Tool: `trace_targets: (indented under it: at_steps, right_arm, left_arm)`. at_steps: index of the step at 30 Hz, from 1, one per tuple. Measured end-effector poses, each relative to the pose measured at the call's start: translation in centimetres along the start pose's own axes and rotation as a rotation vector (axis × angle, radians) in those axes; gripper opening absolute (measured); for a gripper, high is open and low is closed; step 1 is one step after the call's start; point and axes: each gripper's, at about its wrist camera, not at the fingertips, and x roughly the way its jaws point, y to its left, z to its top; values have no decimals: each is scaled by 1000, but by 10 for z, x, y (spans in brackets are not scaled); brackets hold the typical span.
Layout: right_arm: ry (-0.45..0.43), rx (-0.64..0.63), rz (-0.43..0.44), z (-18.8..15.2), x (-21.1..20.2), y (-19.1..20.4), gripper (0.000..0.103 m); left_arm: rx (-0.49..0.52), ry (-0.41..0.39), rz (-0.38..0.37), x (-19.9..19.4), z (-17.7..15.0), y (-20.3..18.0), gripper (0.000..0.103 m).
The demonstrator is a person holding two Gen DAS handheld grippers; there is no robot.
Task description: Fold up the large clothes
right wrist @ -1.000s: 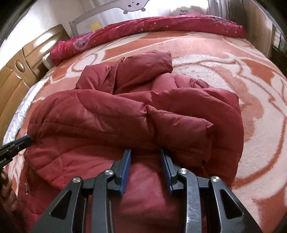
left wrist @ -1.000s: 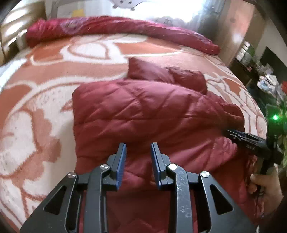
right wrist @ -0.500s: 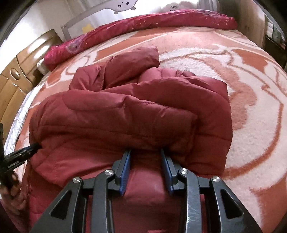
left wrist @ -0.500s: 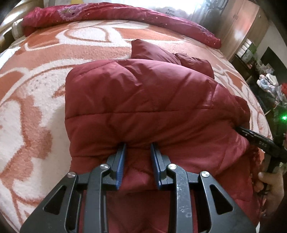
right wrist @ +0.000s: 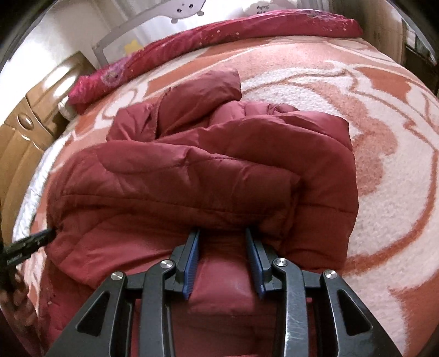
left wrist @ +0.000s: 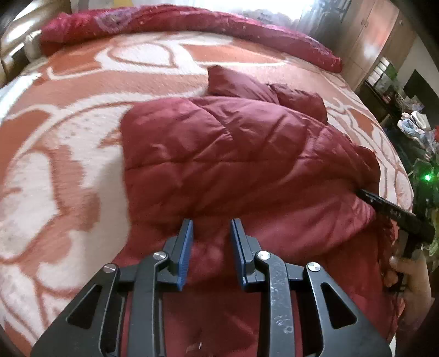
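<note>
A dark red quilted puffer jacket (left wrist: 241, 164) lies on the bed, its lower part folded up over the body; it also shows in the right wrist view (right wrist: 197, 186). My left gripper (left wrist: 211, 228) is open at the fold's near-left edge, fingertips clear of the fabric. My right gripper (right wrist: 222, 233) is open with the fold's edge over its fingertips and jacket fabric between the jaws. The right gripper also shows at the jacket's right side in the left wrist view (left wrist: 395, 211), and the left gripper at the left side in the right wrist view (right wrist: 30, 241). The hood (right wrist: 200, 96) sticks out at the far end.
The bed carries an orange and white patterned blanket (left wrist: 68, 142). A rolled red duvet (left wrist: 192, 22) lies along the far edge. A wooden headboard (right wrist: 30, 131) is at the left, a wardrobe (left wrist: 378, 41) and clutter at the right.
The left gripper pulled back from the fold edge, so its fingertips now show free of the fabric. The right gripper's jaws are spread wider. The folded flap stays lying on the jacket.
</note>
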Motion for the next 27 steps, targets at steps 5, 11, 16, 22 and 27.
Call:
trace_targets:
  at_steps: [5, 11, 16, 22, 27]
  right_arm:
    - [-26, 88, 40, -3, -24, -8, 36]
    - [-50, 71, 54, -19, -59, 1, 60]
    - [-40, 48, 71, -40, -80, 6, 60]
    - [-28, 38, 115, -73, -106, 8, 65]
    - [-32, 19, 138, -102, -131, 8, 68]
  left_arm:
    - [-26, -20, 11, -32, -27, 14, 25]
    - [-58, -14, 10, -52, -59, 28, 25]
    - [-97, -10, -6, -66, -82, 38, 25]
    - [-107, -9, -13, -86, -110, 44, 25]
    - [-97, -8, -14, -99, -131, 42, 28]
